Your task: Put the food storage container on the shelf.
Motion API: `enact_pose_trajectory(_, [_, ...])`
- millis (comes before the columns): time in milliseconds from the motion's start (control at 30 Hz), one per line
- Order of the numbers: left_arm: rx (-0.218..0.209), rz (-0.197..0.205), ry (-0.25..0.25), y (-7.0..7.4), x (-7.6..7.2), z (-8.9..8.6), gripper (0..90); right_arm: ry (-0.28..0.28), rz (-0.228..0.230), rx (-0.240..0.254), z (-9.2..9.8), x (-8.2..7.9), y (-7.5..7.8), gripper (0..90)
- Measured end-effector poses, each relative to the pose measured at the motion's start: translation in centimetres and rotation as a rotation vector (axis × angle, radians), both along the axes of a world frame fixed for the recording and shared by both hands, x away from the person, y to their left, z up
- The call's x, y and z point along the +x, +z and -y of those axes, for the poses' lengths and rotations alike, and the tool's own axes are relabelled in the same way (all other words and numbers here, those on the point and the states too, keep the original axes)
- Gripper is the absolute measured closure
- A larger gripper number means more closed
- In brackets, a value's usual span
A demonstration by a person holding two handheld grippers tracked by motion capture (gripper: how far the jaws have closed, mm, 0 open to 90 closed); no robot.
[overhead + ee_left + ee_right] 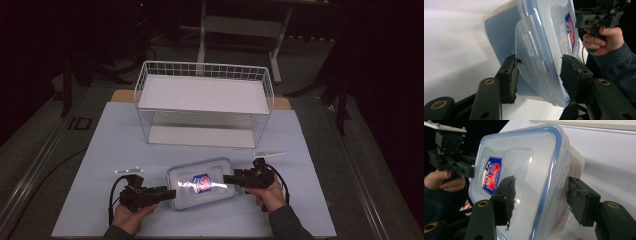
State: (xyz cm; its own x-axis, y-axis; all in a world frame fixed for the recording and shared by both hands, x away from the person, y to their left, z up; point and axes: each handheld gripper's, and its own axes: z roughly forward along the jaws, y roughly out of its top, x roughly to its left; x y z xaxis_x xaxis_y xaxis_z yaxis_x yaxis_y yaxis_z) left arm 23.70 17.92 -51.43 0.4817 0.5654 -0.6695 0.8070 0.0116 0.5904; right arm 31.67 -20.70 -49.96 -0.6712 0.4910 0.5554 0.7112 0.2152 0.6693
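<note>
A clear plastic container [202,186] with a blue-rimmed lid and a red-and-blue label lies near the table's front edge. My left gripper [171,192] comes in from its left end. In the left gripper view the pads [510,77] sit on either side of the container's [541,37] latch end, touching it. My right gripper [227,179] takes the right end. In the right gripper view one pad [506,200] lies on the lid and the other against the container's [524,157] body. Each view shows the other hand's gripper beyond [596,17] [451,157].
A white two-tier wire rack [205,95] stands at the back of the pale table mat [115,140], its shelves bare. Dark floor and a table frame [240,25] lie beyond the table. The person's sleeves come in from the bottom edge.
</note>
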Motion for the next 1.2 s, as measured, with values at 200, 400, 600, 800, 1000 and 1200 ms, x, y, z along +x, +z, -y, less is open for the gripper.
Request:
enact_pose_trajectory(200, [-0.002, 0.02, -0.016, 0.3, -0.3, -0.1, 54.0, 0.009, 0.017, 0.012, 0.7, -1.1, 0.2, 46.2])
enact_pose_trajectory(400, [0.004, 0.041, -0.028, 0.5, -0.3, 0.1, 54.8, 0.01, 0.006, 0.04, 1.6, -2.0, 0.1, 50.8])
enact_pose_trajectory(600, [0.02, 0.067, -0.034, 0.7, -0.4, 0.2, 54.6, 0.0, -0.021, 0.041, 2.0, -2.9, 0.3, 52.1])
enact_pose_trajectory(800, [0.038, 0.091, -0.023, 0.8, -0.6, 0.6, 53.1, -0.006, -0.025, 0.004, 1.8, -3.5, 0.6, 51.7])
enact_pose_trajectory(1000, [0.063, 0.092, -0.014, 1.0, -0.7, 0.7, 51.8, -0.028, -0.013, -0.017, 1.5, -4.1, 0.9, 51.8])
enact_pose_trajectory(1200, [0.07, 0.093, 0.014, 1.2, -0.7, 0.3, 51.1, -0.041, 0.002, -0.029, 0.9, -4.4, 1.0, 52.0])
